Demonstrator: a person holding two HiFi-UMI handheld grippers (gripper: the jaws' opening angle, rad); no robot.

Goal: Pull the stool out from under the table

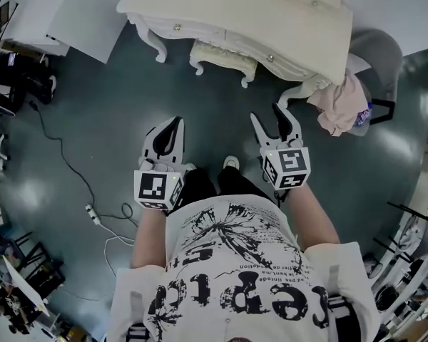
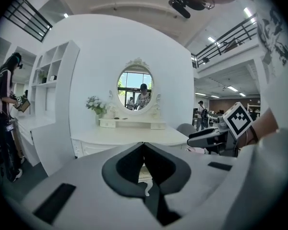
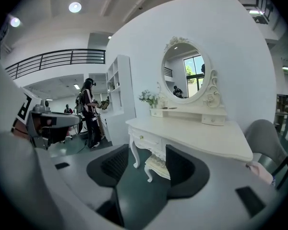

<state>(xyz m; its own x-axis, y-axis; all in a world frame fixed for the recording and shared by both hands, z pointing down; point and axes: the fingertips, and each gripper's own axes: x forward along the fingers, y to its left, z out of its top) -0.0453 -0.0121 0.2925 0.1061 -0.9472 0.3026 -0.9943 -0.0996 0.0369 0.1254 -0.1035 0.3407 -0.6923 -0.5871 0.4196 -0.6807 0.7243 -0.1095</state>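
A cream stool (image 1: pixel 225 57) with carved legs stands tucked under the front of the white dressing table (image 1: pixel 271 13) at the top of the head view. Both grippers hang over the dark floor, well short of it. My left gripper (image 1: pixel 172 123) is shut with nothing between its jaws; in its own view the tips (image 2: pixel 143 145) meet, and a stool leg (image 2: pixel 147 192) shows below them. My right gripper (image 1: pixel 267 114) is open and empty. In the right gripper view the stool (image 3: pixel 158 166) and the table (image 3: pixel 197 138) lie ahead, seen between the jaws (image 3: pixel 146 157).
A grey chair (image 1: pixel 381 52) with a pink cloth (image 1: pixel 339 102) draped by it stands right of the table. A cable and power strip (image 1: pixel 93 214) lie on the floor at left. A white shelf unit (image 1: pixel 71 13) is at the back left. A person (image 3: pixel 89 111) stands far left.
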